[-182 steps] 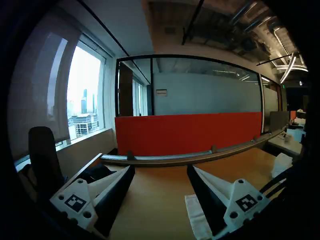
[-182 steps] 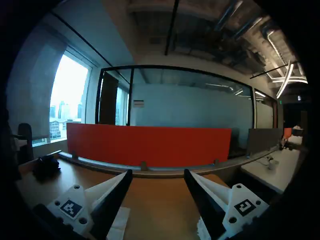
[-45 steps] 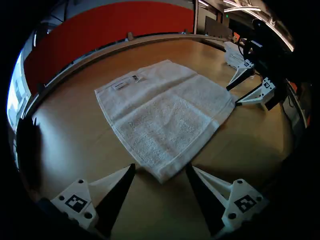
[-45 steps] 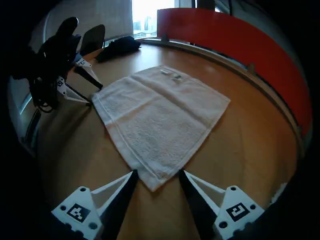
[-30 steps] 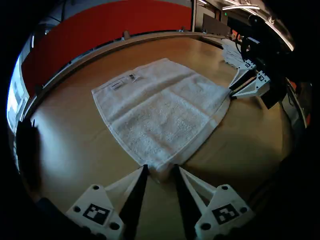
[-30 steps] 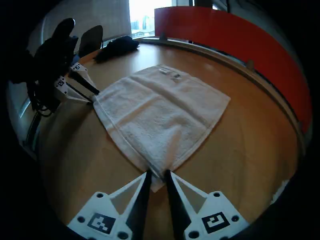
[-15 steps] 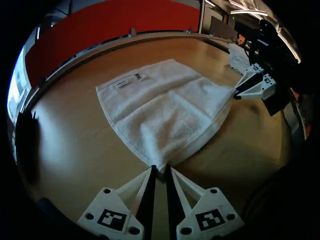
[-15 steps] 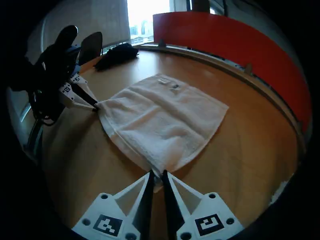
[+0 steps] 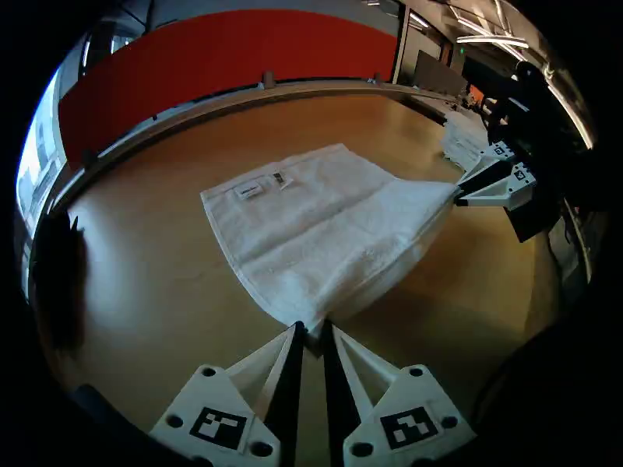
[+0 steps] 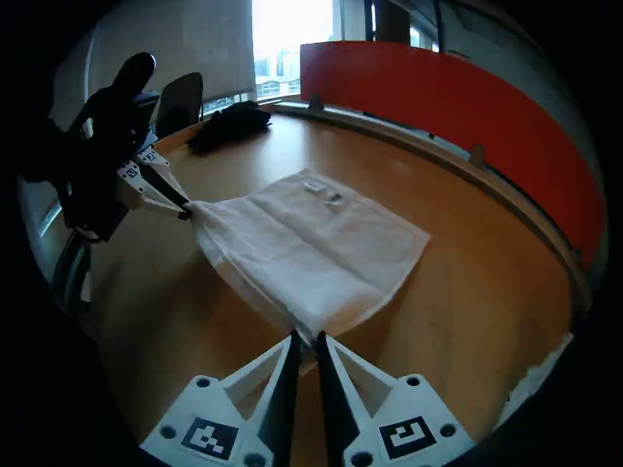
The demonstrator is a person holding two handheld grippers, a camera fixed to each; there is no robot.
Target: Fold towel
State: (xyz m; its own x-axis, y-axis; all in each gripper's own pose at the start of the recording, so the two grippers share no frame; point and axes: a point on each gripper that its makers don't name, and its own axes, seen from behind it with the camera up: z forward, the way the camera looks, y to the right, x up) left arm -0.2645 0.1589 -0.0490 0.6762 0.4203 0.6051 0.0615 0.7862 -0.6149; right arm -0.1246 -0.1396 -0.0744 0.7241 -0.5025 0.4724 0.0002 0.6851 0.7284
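A white terry towel (image 9: pixel 327 226) lies on the wooden desk (image 9: pixel 140 257) in front of the red partition (image 9: pixel 234 62). The half nearer the partition lies flat and carries two small sewn tags (image 9: pixel 261 185), while the edge away from it is held up off the wood and sags between two raised corners. The left gripper (image 9: pixel 311 327) has its fingers pinched nearly together on one of those corners, and the right gripper (image 10: pixel 306 336) is clamped just as tightly on the other, with the cloth drawn into soft creases between them.
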